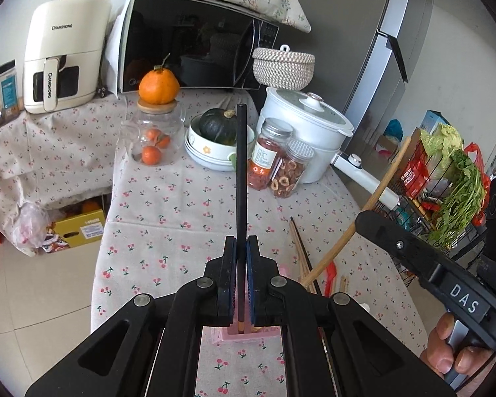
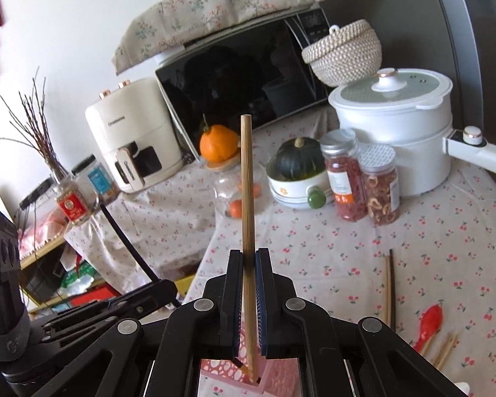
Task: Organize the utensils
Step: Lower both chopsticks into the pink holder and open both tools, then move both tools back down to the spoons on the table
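Bamboo chopstick [image 2: 248, 198] and black chopstick [image 1: 241, 178], light, stiff, slippery: your right gripper [image 2: 248, 258] and left gripper [image 1: 241, 244] jaws clamp each near its lower end, above the pink holder [image 2: 274, 377].

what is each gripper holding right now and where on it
Left gripper: black chopstick, gripped near its lower end. Right gripper: bamboo chopstick, gripped on its lower half, tip over the pink holder.

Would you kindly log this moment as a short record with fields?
left gripper: jaws shut on black chopstick
right gripper: jaws shut on bamboo chopstick
pink holder: below both grippers, both chopsticks' lower ends at it
loose chopsticks: lying on tablecloth
red spoon: lying on tablecloth
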`<state>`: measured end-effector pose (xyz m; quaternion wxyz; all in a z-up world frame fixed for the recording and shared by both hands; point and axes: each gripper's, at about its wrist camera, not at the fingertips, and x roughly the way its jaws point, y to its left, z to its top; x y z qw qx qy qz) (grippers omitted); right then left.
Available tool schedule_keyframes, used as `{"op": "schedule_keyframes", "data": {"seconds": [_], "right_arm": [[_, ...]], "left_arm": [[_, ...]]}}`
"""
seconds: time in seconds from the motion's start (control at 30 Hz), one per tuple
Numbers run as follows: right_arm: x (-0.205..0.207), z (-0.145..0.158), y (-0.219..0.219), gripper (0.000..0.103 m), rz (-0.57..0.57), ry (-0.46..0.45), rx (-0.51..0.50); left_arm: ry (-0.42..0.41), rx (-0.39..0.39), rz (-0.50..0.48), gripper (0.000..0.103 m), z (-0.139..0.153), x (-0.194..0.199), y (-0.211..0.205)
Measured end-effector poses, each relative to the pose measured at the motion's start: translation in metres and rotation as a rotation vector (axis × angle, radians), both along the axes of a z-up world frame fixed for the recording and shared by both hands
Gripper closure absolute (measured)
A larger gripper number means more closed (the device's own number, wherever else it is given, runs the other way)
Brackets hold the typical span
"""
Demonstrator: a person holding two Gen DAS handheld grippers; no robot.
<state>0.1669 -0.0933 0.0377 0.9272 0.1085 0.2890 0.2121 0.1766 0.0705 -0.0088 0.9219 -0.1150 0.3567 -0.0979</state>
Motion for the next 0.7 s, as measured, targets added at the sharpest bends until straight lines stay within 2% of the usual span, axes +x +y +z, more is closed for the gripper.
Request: {"op": "schedule_keyframes", "data": {"seconds": [0.27,0.43,0.5,0.57,0.63,0.7], "right_arm": [[0.022,-0.032,0.011,0.097,0.006,0.098,-0.061],[0.027,-0.039,0.012,0.092,0.012,0.121,-0.056],[0.026,-0.037,0.01,0.088,0.009,0.12,-0.046],[0.024,-0.033,0.006,0.065,0.01,0.112,-0.029],[0.019,-0.027,0.001,0.052,0.002,0.096,-0.017],[0.015,-0.021,-0.005,0.045,-0.002,0.086,-0.013]], "left_arm": [[0.046,-0.037,0.016,0.098,-0.01,0.014,0.007],[0.043,-0.017,0.062,0.095,-0.008,0.015,0.009],[0.034,-0.014,0.071,0.087,-0.004,0.012,0.01],[0.021,-0.019,0.088,0.058,0.001,0.008,0.013],[0.008,-0.028,0.106,0.047,0.005,0.002,0.016],[0.014,-0.034,0.107,0.042,0.008,-0.003,0.018]]}}
